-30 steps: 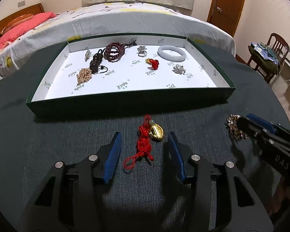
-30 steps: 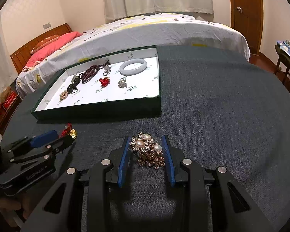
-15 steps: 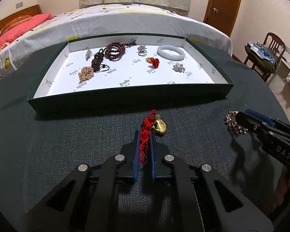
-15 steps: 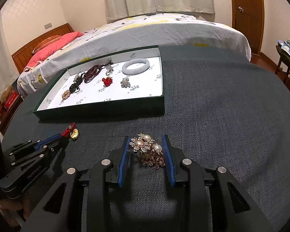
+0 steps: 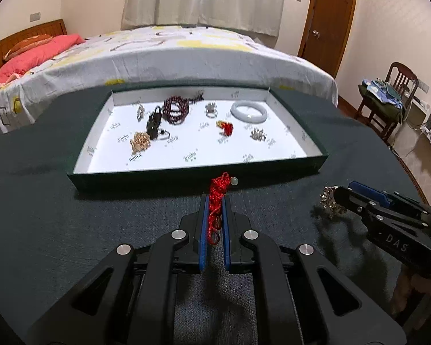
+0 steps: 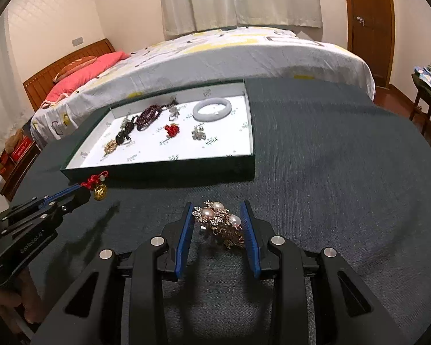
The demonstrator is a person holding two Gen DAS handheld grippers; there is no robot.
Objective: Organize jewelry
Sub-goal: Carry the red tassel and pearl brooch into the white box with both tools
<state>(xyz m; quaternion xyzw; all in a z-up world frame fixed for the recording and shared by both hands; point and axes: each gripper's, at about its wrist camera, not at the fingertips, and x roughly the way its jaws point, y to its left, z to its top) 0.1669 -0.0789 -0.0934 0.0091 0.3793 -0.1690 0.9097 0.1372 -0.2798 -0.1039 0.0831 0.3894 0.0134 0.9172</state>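
Note:
My left gripper (image 5: 214, 198) is shut on a red knotted cord (image 5: 216, 189). In the right wrist view the left gripper (image 6: 82, 191) holds this cord (image 6: 93, 182) off the cloth, and its gold pendant (image 6: 100, 192) dangles below. My right gripper (image 6: 217, 224) is shut on a gold brooch with pearls (image 6: 219, 220); the brooch (image 5: 329, 201) sits at the tip of this gripper in the left wrist view. Beyond both stands a green tray (image 5: 186, 176) with a white lining. It holds a white bangle (image 5: 248, 111), a dark red bead bracelet (image 5: 175, 109), a red charm (image 5: 227, 126) and several small pieces.
A round table under dark cloth (image 5: 71, 230) carries everything. A bed (image 5: 186, 57) runs close behind the tray. A wooden chair piled with clothes (image 5: 388, 100) stands at the right, near a brown door (image 5: 327, 28). A person's hand (image 6: 11, 307) grips the left tool.
The left jaws closed on the red cord and rose with it, so the gold pendant left the cloth. The right gripper kept still around the brooch.

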